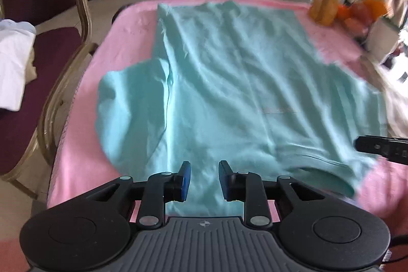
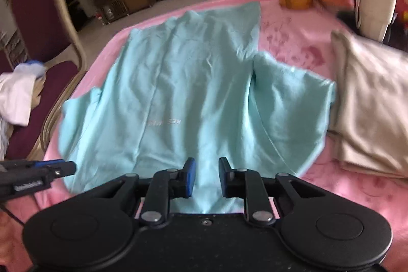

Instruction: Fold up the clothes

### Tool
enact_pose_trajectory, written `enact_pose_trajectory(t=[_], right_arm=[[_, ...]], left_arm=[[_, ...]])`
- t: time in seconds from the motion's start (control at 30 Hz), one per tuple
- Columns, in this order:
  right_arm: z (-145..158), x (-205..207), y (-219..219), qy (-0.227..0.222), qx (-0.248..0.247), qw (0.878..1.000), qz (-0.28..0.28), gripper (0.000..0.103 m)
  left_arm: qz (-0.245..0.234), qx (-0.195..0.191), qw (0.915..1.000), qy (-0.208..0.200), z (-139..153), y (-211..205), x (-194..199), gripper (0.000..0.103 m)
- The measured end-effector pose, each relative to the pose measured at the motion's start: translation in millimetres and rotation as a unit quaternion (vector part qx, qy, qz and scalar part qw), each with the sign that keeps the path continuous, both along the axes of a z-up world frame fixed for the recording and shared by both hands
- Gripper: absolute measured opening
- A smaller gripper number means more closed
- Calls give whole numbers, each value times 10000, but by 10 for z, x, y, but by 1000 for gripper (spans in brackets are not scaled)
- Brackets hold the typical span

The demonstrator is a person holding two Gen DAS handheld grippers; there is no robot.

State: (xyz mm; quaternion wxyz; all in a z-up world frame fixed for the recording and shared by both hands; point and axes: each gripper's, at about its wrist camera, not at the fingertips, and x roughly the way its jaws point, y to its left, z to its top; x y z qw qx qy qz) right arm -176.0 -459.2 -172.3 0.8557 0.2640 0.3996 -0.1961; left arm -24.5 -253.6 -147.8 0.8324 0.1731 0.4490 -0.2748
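Across the pink surface [image 1: 84, 103] the teal T-shirt [image 1: 229, 73] lies flat, ready for folding; left gripper [image 1: 204, 180] and right gripper [image 2: 206, 176] hover part-open and empty at its lower-frame edge.

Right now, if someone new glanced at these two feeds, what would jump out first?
The big turquoise T-shirt spread flat over the pink blanket fills the middle of both views, sleeves out to each side. Nearest the cameras, the left tongs and right tongs hang over its near edge, jaws apart with nothing pinched. A folded beige cloth lies right of the shirt.
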Motion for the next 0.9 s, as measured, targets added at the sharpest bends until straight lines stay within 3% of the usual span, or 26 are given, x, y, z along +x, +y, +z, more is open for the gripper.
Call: enact_pose_trajectory(t=[0.1,0.2,0.3,0.43,0.6,0.73,0.9], right_arm=[[-172,47,19,369,-51,9992,146,18],[-216,-4,122,945,-513,9935,363,13],[-200,-122,101,1185,-673,9904,206,13],[-115,-222,-67,951,-177,9953,-36,15],[319,-426,-562,-133,406,9959,-798,33],[476,-535,-1164,-702,1015,9794,-1598,34],[158,-566,-1718,-733,1791,9547,-2261,34]], left_arm=[[75,549,9984,-85,-181,-8,62,27],[177,1124,9928,-367,-192,74,23,32],[336,1261,9907,-373,-192,174,54,33],[509,1112,9923,-207,-94,278,67,30],[241,329,9990,-192,160,168,19,30],[-45,-164,9998,50,265,-85,-54,32],[-155,-419,9981,413,89,-360,-57,32]])
